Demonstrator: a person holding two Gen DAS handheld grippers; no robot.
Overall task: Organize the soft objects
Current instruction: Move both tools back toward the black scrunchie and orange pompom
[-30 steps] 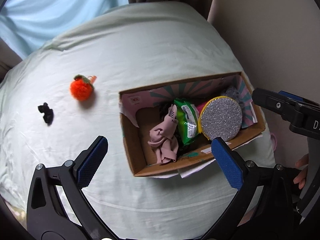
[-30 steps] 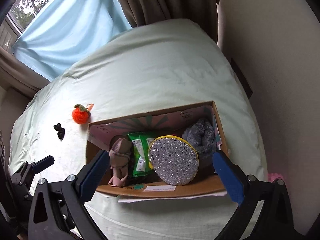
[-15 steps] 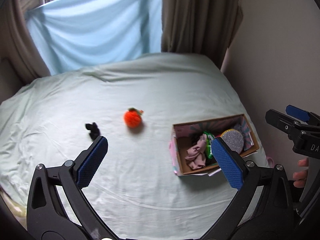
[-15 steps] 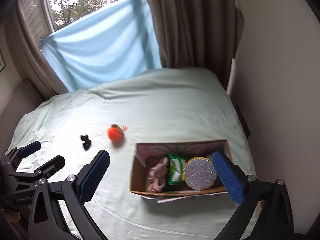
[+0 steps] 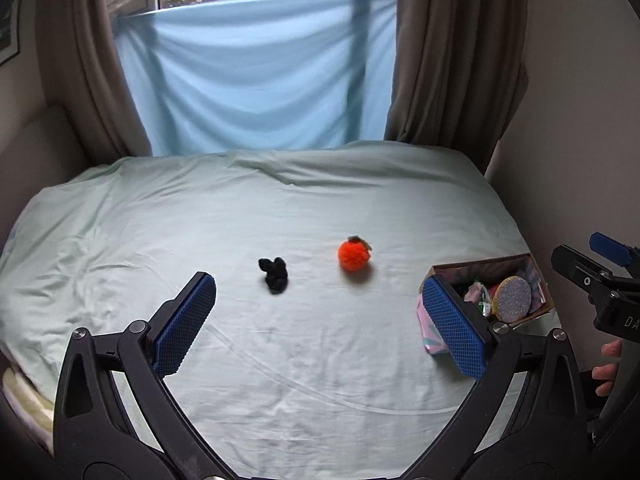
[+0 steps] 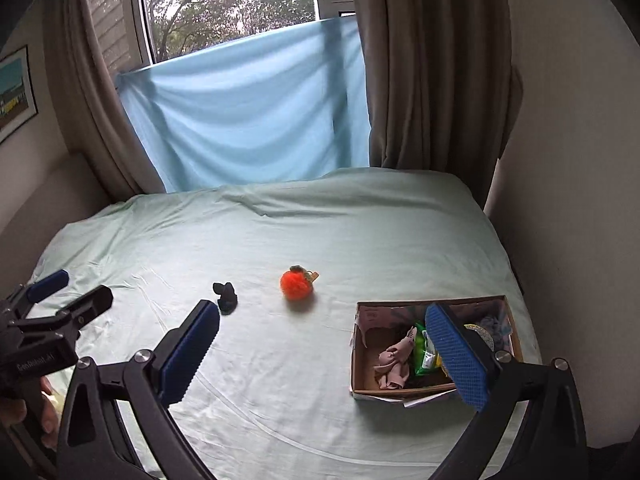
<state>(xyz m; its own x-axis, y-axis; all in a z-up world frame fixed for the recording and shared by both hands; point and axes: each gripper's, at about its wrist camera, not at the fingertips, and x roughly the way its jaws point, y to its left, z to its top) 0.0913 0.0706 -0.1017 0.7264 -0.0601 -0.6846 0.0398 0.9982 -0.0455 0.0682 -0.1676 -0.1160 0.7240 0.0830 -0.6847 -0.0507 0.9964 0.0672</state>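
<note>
I see a fuzzy orange pompom [image 6: 295, 285] and a crumpled black scrap [image 6: 226, 298] loose mid-bed, near each other; the open cardboard box [image 6: 362, 364] holds pink cloth [image 6: 394, 364] and other items.

Pale green bed, bright orange pompom, black scrap, brown box.

The sheet [image 5: 320, 208] is a pale mint green. On it the pompom [image 5: 353, 255] is vivid orange with a small green top, and the scrap [image 5: 273, 270] is plain black. The box [image 6: 434, 344] is brown cardboard, its inner flaps printed in pink and teal stripes. Inside it, the cloth [image 6: 394, 362] is dusty pink, the packet [image 6: 425, 350] bright green with white print, and the disc [image 5: 513, 299] glittery silver with a yellow rim. The drape [image 5: 256, 76] is light blue and the curtains [image 6: 432, 64] are taupe brown. Both grippers [image 5: 320, 322] [image 6: 322, 354] are black, their pads [image 5: 185, 326] blue with a fine dotted texture.
</note>
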